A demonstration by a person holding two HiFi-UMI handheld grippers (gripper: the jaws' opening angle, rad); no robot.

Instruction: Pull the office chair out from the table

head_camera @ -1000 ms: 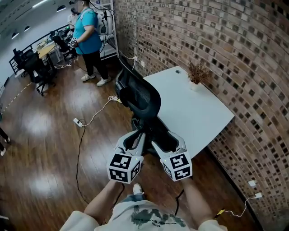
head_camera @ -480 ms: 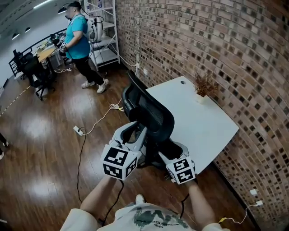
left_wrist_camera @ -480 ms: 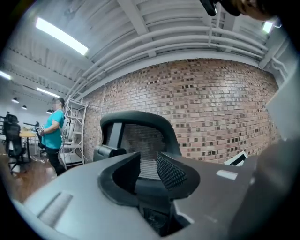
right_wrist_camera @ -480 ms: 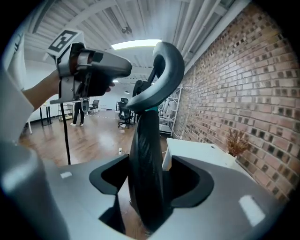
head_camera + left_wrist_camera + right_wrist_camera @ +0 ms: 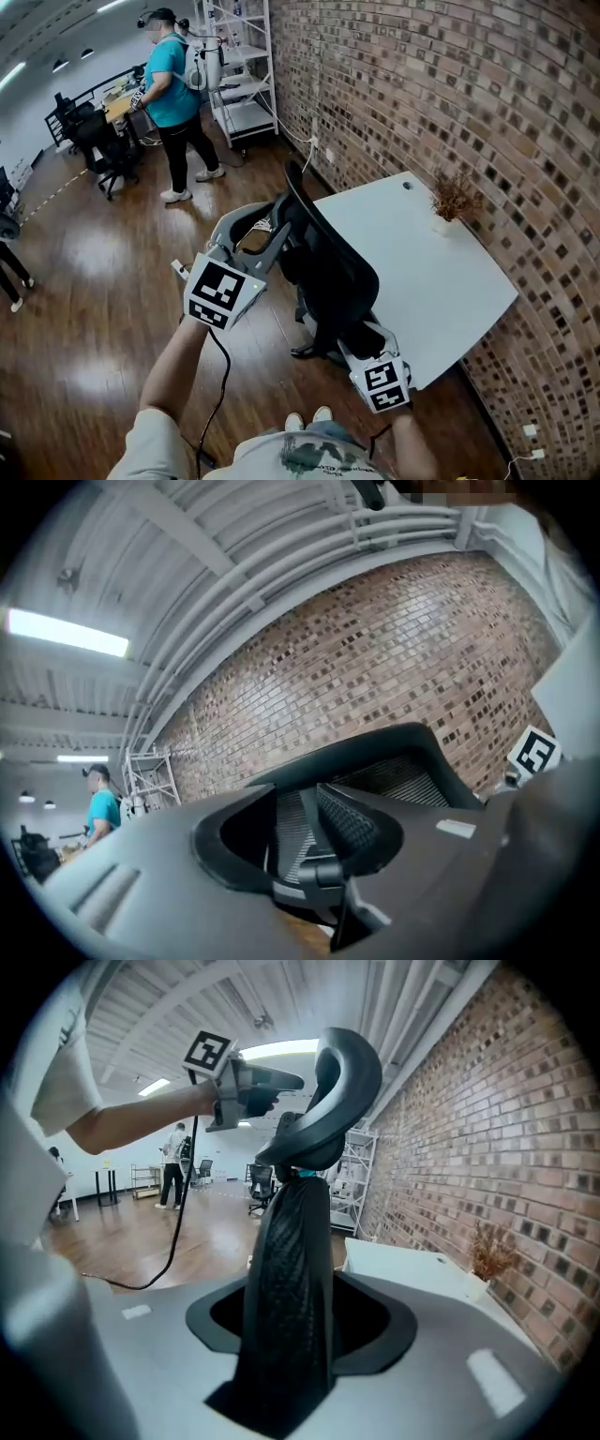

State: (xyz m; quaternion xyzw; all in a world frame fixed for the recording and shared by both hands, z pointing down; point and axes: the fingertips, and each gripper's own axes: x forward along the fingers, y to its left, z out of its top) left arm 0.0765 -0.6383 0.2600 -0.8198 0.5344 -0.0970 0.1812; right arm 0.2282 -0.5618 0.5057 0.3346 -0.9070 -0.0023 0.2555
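Left claw (image 5: 262,230) was up high by the headrest (image 5: 342,1068) of the office chair (image 5: 328,272). Its jaws had just been opening and stood about half open. A bit of the chair's back showed between them, but they did not squeeze it.

Right claw (image 5: 367,345) was down low. Its jaws had just been closing a little, yet they were wide apart. The thin side edge of the chair's back stood between them, with a gap on each side. So neither claw had a real hold.

The chair stood on the wood floor (image 5: 94,309), right beside the edge of the white table (image 5: 422,281), with its back turned edge-on to the person.

To pull well, I think both claws should first shut tight on the chair, one high and one low, so it does not twist. Then the pull should go slow and straight, away from the table and onto the open floor. A black cable (image 5: 224,370) hung from the left claw, and it would be good to keep it away from the chair's base (image 5: 307,351). The little dry plant (image 5: 453,199) on the table should not get bumped.
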